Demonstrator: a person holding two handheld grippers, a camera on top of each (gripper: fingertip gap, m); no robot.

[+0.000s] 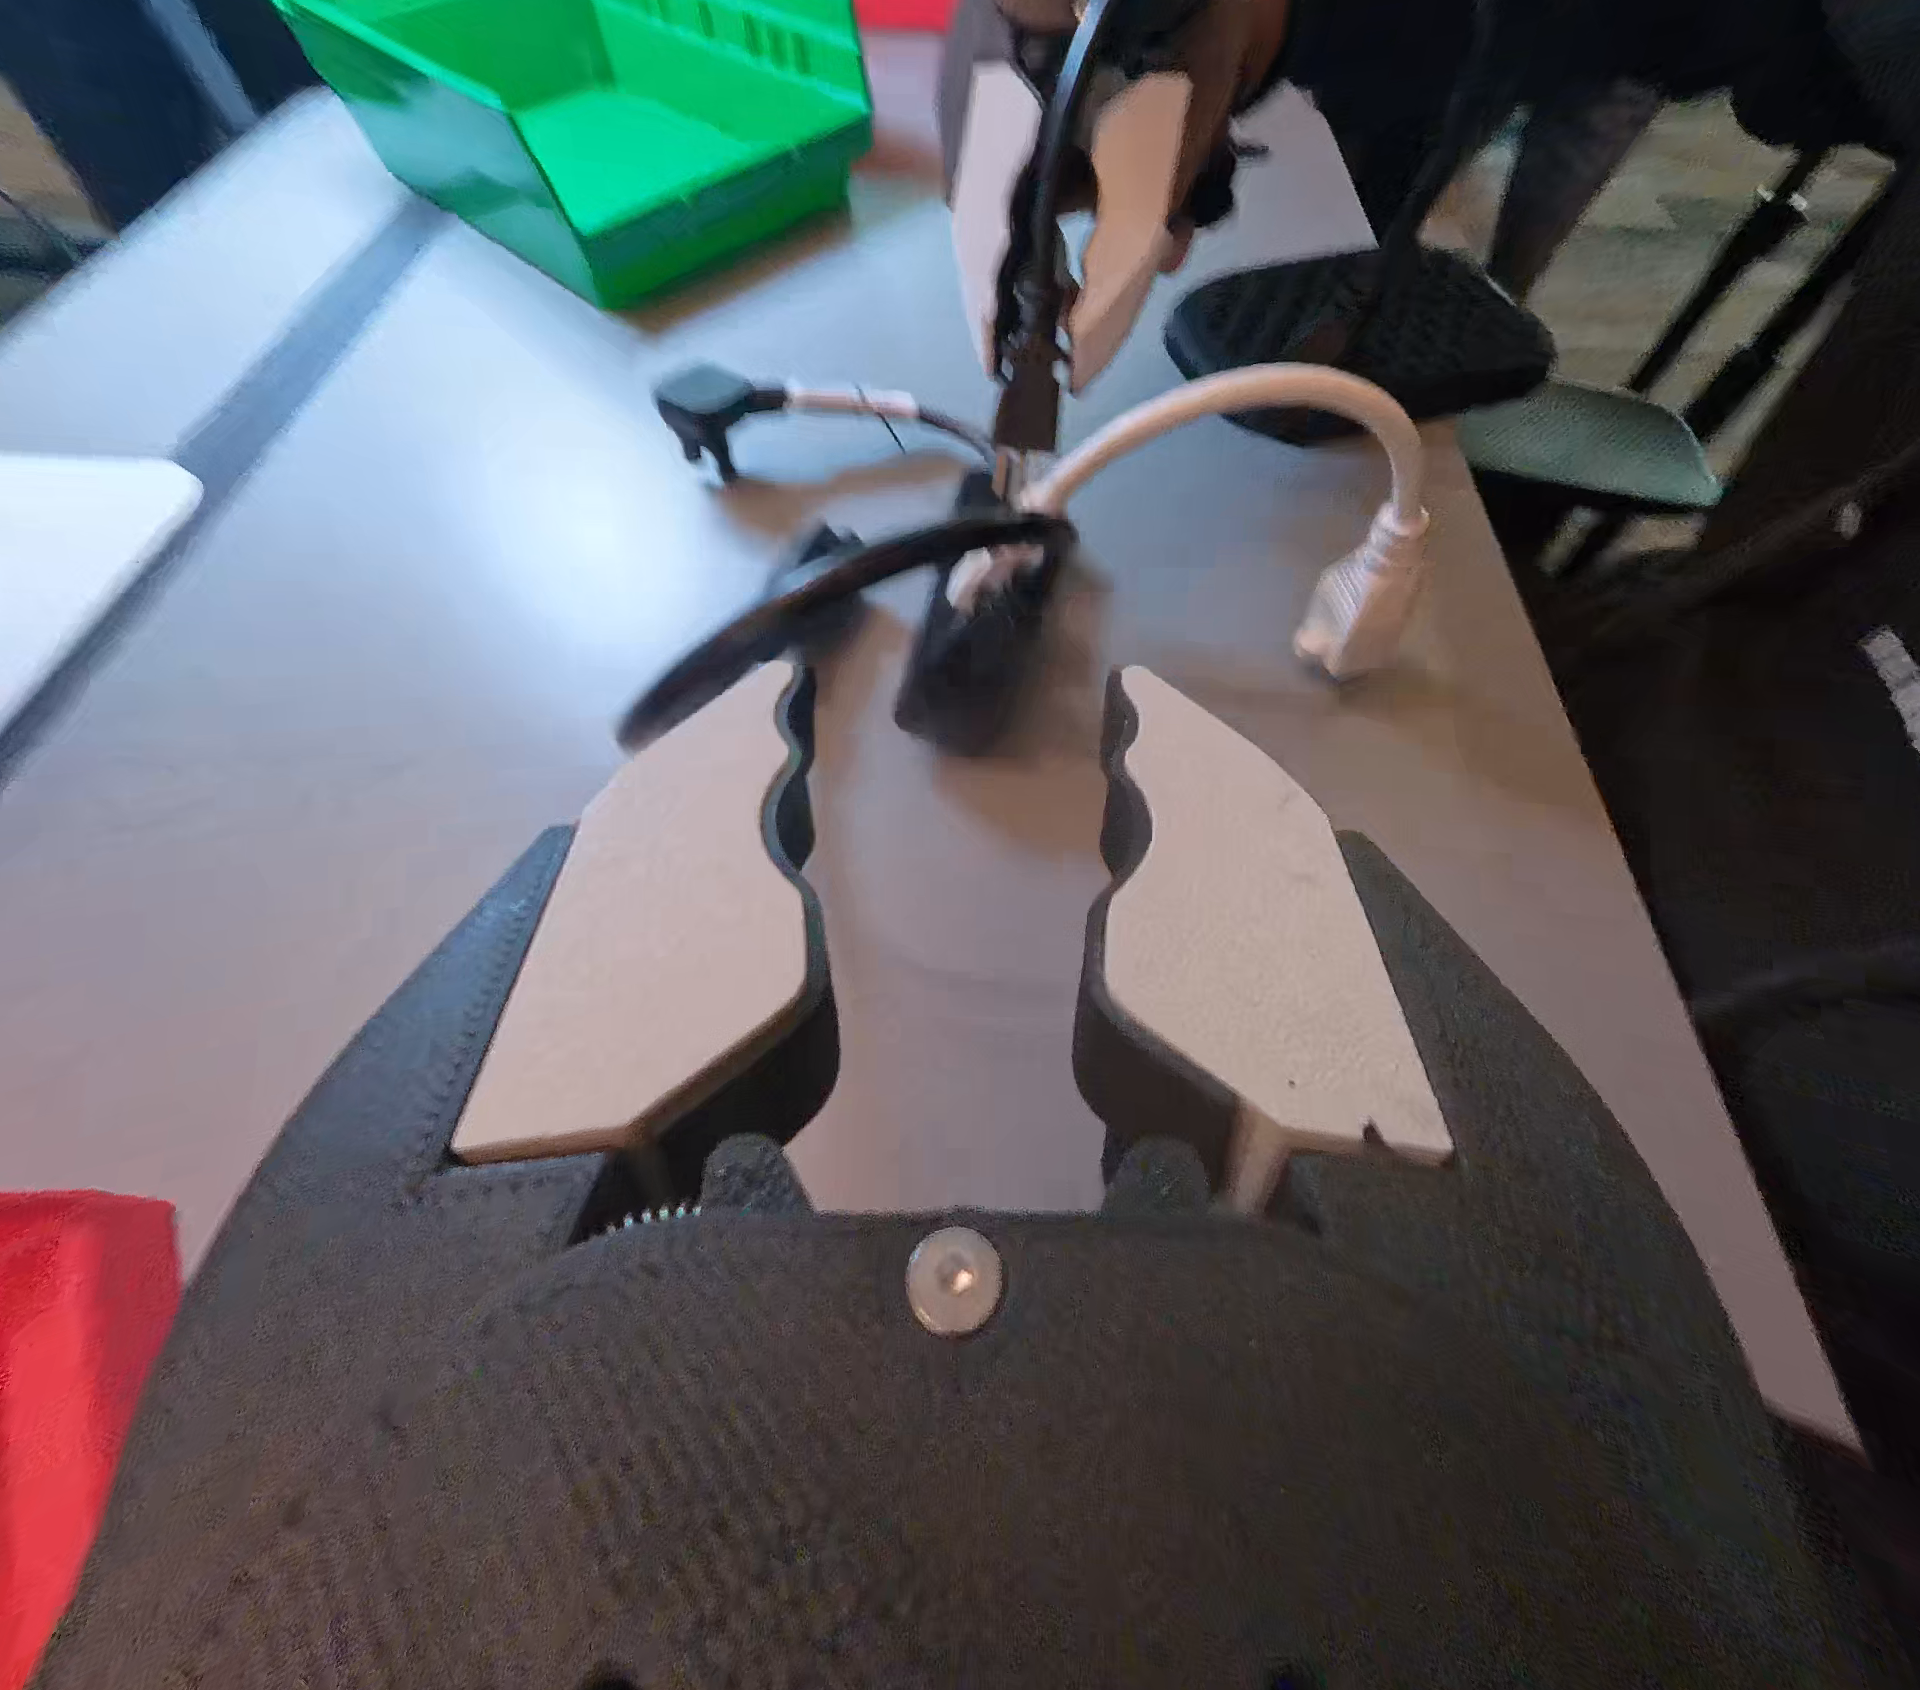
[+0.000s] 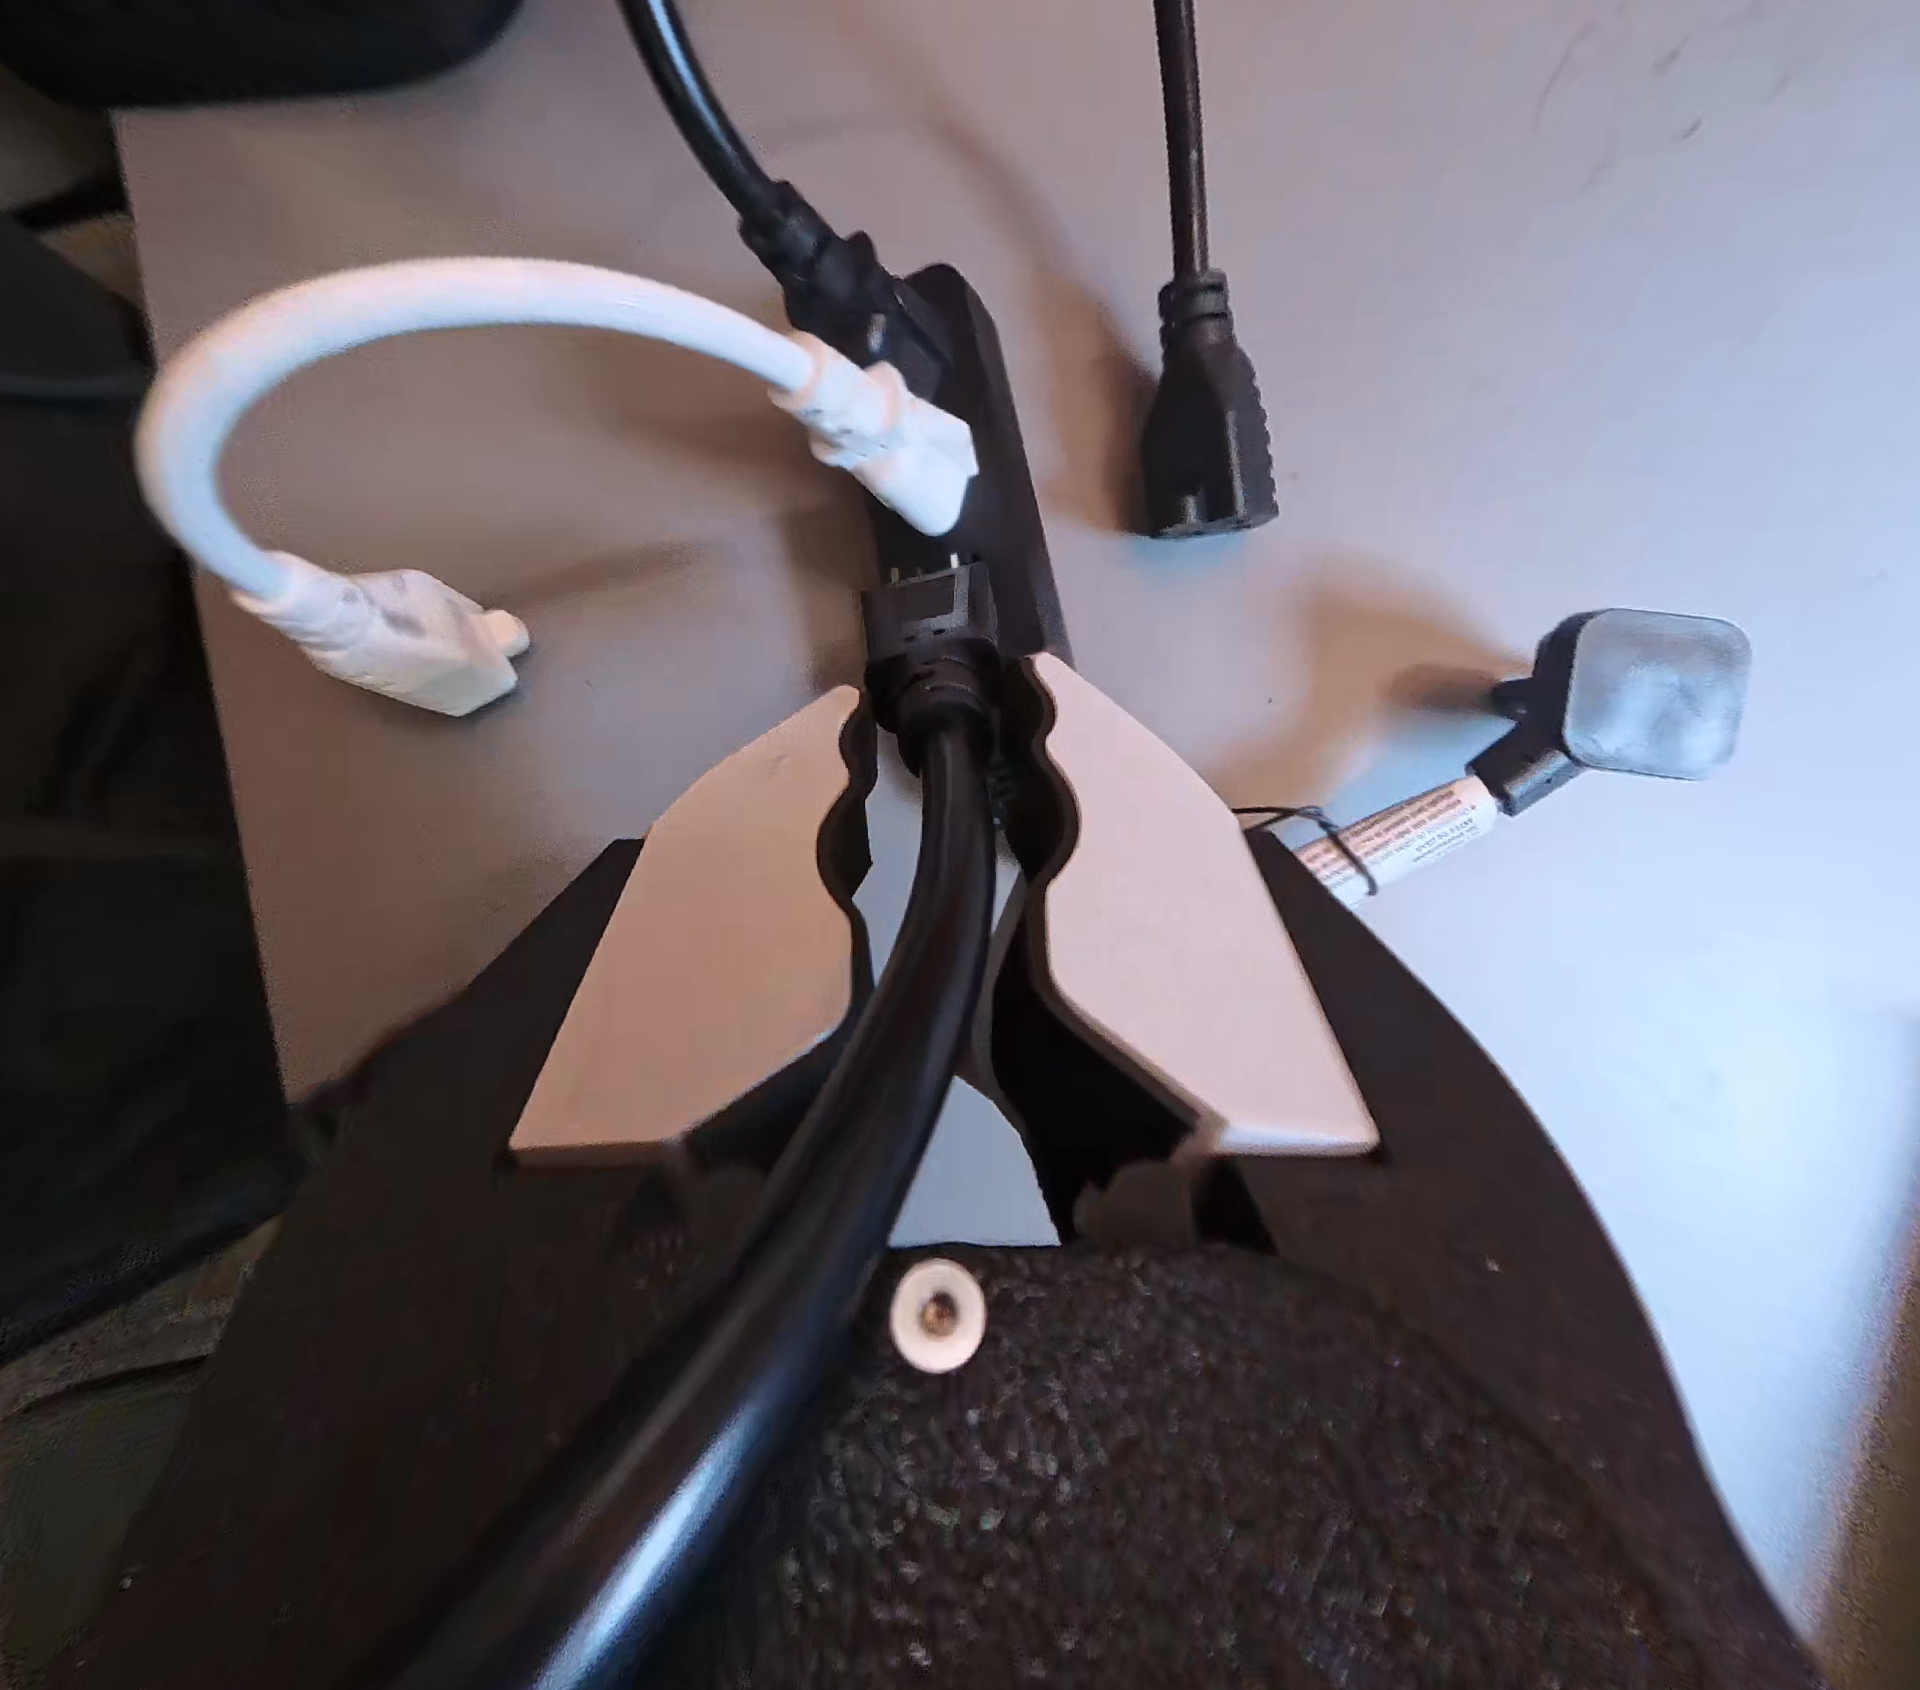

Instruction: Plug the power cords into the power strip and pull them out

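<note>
my right gripper (image 2: 943, 690) is pinching a black plug (image 2: 928, 624) between its nearly closed fingertips, the plug's prongs showing just above the black power strip (image 2: 1013, 435) on the grey table (image 2: 1558, 186); whether they are touching a socket i cannot tell. its black cord (image 2: 883, 965) is running back between the fingers. a white plug (image 2: 894, 445) and another black plug (image 2: 842, 279) are sitting in the strip farther along, the white cord (image 2: 312, 331) looping to a loose end lying beside it. my left gripper (image 1: 956, 705) is hovering with fingers spread wide, gripping nothing, just short of the strip's near end. a green bin (image 1: 582, 82) is sitting well beyond.
</note>
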